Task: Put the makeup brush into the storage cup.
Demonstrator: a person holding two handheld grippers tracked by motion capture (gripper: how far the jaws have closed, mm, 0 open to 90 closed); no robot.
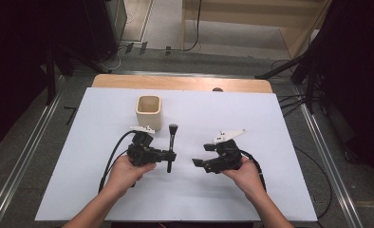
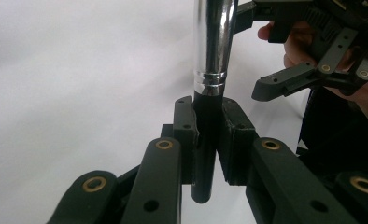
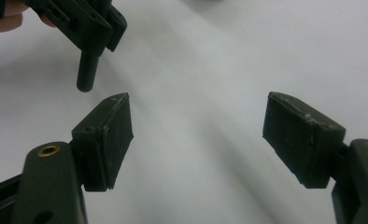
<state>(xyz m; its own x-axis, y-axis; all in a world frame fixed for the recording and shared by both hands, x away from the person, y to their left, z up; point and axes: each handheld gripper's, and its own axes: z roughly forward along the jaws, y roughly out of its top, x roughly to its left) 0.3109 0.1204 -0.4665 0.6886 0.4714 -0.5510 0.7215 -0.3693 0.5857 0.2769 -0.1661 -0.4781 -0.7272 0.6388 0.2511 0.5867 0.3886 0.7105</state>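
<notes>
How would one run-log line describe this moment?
left hand-held gripper: shut on brush handle | right hand-held gripper: open, nothing between pads | cup: upright on table

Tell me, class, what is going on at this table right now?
A person sits at a white table with a hand-held gripper in each hand. The left hand-held gripper is shut on the black handle of a makeup brush, whose shiny metal collar sits just past the jaws. The right hand-held gripper is open, holds nothing, and points toward the brush from close by. A cream cup stands upright farther back, apart from both.
</notes>
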